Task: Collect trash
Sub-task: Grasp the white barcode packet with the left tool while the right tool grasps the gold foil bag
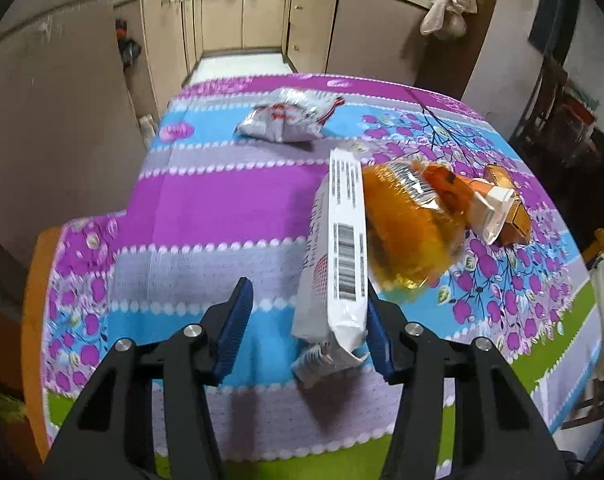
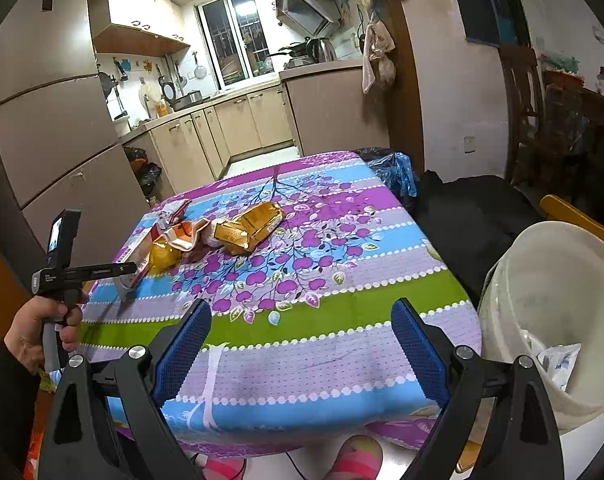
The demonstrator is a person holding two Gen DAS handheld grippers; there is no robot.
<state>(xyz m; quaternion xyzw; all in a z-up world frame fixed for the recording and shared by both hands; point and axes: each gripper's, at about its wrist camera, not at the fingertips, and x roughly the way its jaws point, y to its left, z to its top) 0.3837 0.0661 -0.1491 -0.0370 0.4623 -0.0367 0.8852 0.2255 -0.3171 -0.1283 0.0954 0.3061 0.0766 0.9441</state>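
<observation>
Only the right wrist view shows the white bucket [image 2: 550, 280], beside the wide-open right tool [image 2: 302, 344].

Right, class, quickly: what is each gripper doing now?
Left gripper: open, the white packet between its fingers, one pad still clear of it.
Right gripper: open, holding nothing.
</observation>
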